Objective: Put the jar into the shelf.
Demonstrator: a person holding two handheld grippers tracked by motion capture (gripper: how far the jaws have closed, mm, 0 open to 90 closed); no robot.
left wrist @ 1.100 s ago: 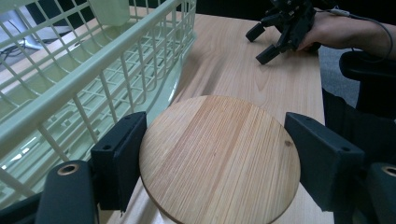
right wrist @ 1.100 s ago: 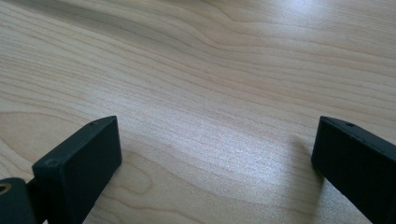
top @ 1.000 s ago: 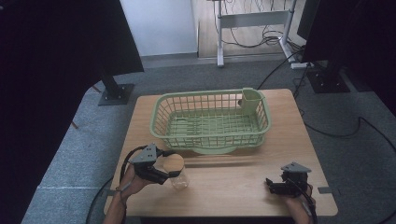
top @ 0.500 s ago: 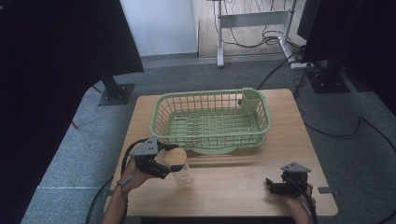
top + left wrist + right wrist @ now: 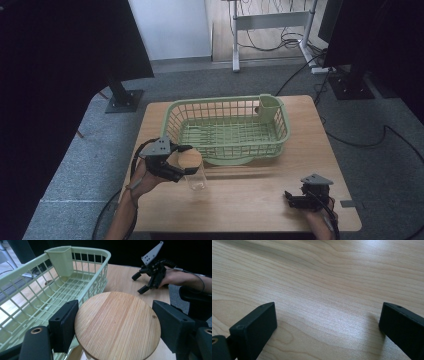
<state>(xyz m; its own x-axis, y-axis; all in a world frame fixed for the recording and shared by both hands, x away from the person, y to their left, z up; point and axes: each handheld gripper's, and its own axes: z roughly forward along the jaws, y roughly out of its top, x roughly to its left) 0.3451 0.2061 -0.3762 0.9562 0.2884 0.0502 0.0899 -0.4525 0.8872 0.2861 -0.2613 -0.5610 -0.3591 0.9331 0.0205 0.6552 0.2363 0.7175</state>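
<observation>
While my left gripper (image 5: 181, 162) clamps the jar's wooden lid (image 5: 117, 323) beside the green basket (image 5: 227, 129), my right gripper (image 5: 292, 198) rests open on the table (image 5: 332, 277).

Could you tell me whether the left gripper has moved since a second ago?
Yes. The left gripper, around the jar's wooden lid, has shifted up and toward the green basket.

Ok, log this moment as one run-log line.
left gripper: shut on round wooden lid of clear glass jar | right gripper: open, on wooden table | green plastic basket: holds nothing
</observation>
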